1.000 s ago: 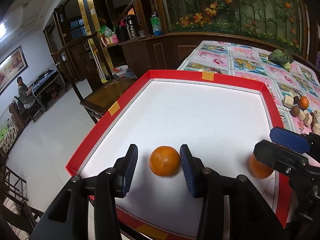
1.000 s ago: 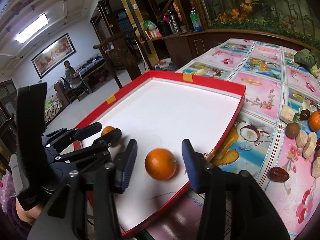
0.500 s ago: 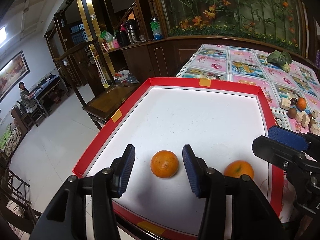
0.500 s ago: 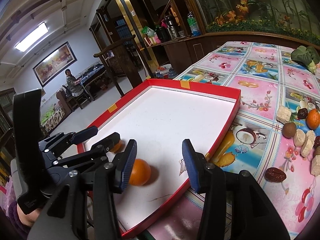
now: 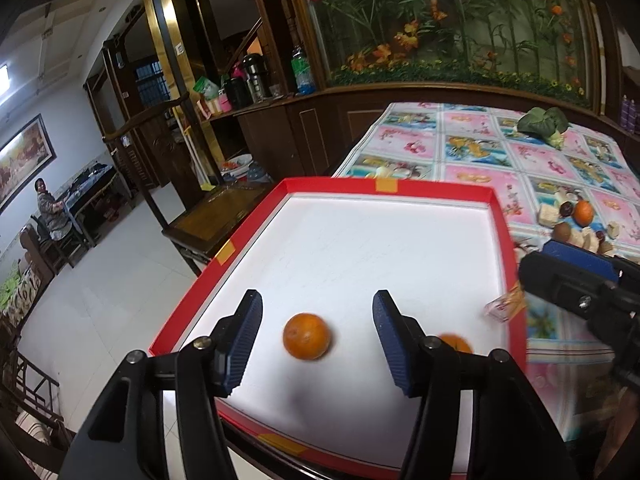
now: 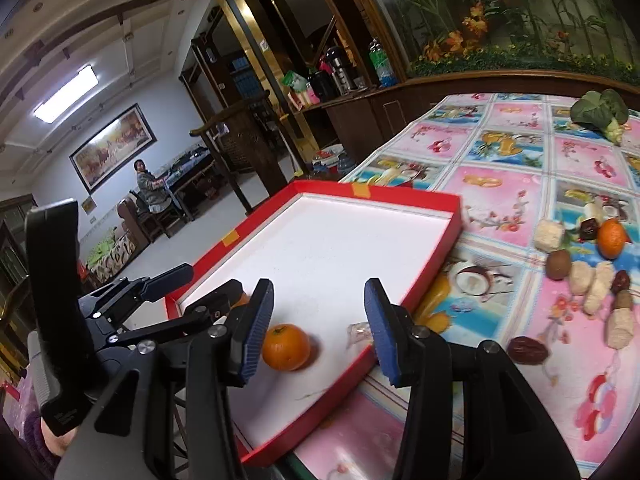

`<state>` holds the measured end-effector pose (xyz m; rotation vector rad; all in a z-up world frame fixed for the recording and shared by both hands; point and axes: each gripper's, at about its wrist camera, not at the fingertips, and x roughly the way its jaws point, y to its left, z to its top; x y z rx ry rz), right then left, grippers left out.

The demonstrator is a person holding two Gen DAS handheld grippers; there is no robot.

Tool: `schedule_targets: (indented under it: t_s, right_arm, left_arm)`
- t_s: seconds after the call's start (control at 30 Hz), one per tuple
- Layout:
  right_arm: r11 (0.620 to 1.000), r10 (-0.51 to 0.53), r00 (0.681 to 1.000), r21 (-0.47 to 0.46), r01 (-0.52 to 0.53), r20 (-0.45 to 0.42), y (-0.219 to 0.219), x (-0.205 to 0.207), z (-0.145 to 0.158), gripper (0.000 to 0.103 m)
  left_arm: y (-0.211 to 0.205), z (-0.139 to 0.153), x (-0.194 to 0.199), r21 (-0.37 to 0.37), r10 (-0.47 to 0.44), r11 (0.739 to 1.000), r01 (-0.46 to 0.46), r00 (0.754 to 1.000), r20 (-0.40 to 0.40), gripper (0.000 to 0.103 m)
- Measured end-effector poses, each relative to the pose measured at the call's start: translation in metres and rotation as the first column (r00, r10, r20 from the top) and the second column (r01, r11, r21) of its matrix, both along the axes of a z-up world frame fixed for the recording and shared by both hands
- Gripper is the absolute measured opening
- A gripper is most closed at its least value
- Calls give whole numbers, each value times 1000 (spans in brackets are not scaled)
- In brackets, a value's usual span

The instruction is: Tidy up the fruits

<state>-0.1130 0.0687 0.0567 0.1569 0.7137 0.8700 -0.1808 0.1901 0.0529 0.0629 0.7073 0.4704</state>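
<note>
left gripper point(image 5: 318, 340): jaws opening wider than a second ago, orange point(image 5: 306, 341) free between them | right gripper point(image 6: 319, 330): half open, empty | both oranges now in red tray point(image 5: 500, 216), release done

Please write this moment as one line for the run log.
left gripper: opening, orange lies free between pads | right gripper: open, holds nothing | red tray: two oranges inside | third orange: on table

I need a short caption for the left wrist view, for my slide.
Left gripper, jaws opening, above an orange lying free in the red tray; a second orange sits beside it.
</note>
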Motion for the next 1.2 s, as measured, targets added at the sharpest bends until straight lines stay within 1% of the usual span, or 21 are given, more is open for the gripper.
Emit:
schedule_targets:
  t_s: [0.1,0.23,0.4,0.5,0.63,0.73,0.83,0.9,0.97,1.03,1.13,1.2]
  right_arm:
    - [1000,-21,1000,1,21,2,-20,3,5,49]
    - [995,-95,995,-16,96,21,-63,12,15,49]
    - [974,-202,978,-91,206,56,-123,32,22,50]
    - [956,-257,964,-127,263,60,-159,44,20,51]
    - [926,-330,942,-174,335,58,-203,56,12,52]
    - [919,-349,937,-184,349,33,-227,56,5,52]
    - [922,-326,945,-216,323,24,-231,50,-2,52]
    - [931,-297,955,-217,293,16,-227,47,-5,52]
    - [943,-245,969,-230,239,2,-216,44,-8,52]
    - [947,-196,981,-259,191,5,-198,41,-12,52]
    - [943,-158,987,-296,150,-4,-175,40,-18,52]
    - [932,-160,987,-329,151,-1,-160,44,-24,52]
  left_arm:
    - [-14,6,3,8,-35,999,35,999,10,64]
    - [-36,7,9,17,-93,996,93,996,7,66]
    - [-58,4,17,14,-154,988,154,988,-24,67]
    - [-71,1,21,11,-184,983,185,982,-49,70]
    - [-87,1,21,10,-229,973,230,972,-57,70]
    - [-99,-3,26,12,-258,966,260,963,-78,71]
    - [-111,-7,30,-5,-298,954,299,949,-98,71]
    - [-119,-8,29,-1,-321,947,322,941,-105,71]
    - [-123,-8,28,1,-335,942,337,936,-109,71]
    - [-122,-7,24,-2,-340,940,341,934,-107,71]
    - [-120,-7,24,-7,-334,942,336,936,-110,71]
    - [-120,-7,25,-13,-340,940,341,934,-112,71]
